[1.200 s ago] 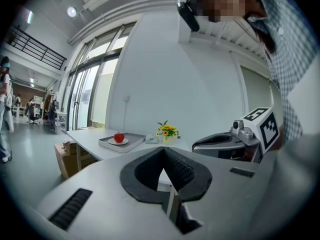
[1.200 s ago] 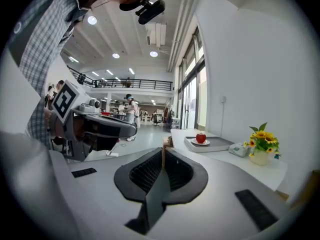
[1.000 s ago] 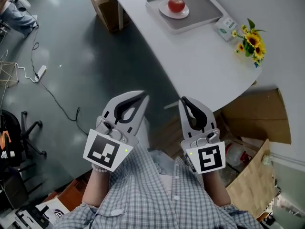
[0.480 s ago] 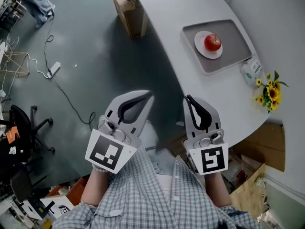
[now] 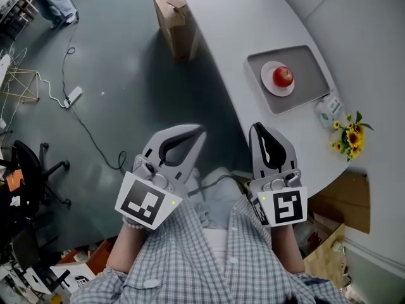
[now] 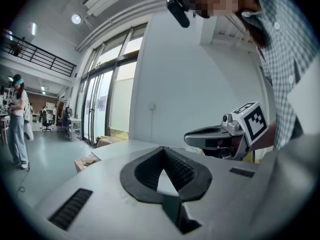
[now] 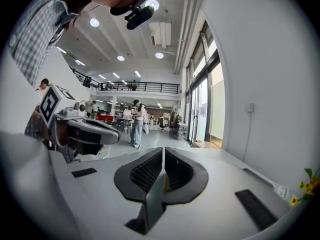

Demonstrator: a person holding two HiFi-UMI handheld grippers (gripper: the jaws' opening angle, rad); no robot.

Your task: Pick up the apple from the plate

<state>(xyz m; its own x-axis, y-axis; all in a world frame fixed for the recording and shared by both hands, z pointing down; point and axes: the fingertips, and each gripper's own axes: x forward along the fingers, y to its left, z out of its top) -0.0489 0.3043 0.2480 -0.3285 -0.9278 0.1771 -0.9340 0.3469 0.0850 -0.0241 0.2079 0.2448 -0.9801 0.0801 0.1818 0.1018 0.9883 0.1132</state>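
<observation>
A red apple (image 5: 283, 76) lies on a small white plate (image 5: 268, 80) in a grey tray (image 5: 314, 75) on the white curved table (image 5: 221, 24), at the upper right of the head view. Both grippers are held side by side in front of the person's checked shirt, short of the table's edge and well away from the apple. The left gripper (image 5: 201, 130) (image 6: 161, 148) is shut and empty. The right gripper (image 5: 255, 126) (image 7: 163, 148) is also shut with nothing in it. Neither gripper view shows the apple.
A small carton (image 5: 327, 111) and sunflowers (image 5: 349, 138) stand on the table beyond the tray. A cardboard box (image 5: 174, 18) sits on the floor by the table's far end. A cable and power strip (image 5: 73, 95) and an office chair (image 5: 31, 170) are on the left.
The table with tray and apple has slid lower and rightward in the head view, nearer the grippers. Both grippers stay shut and side by side.
</observation>
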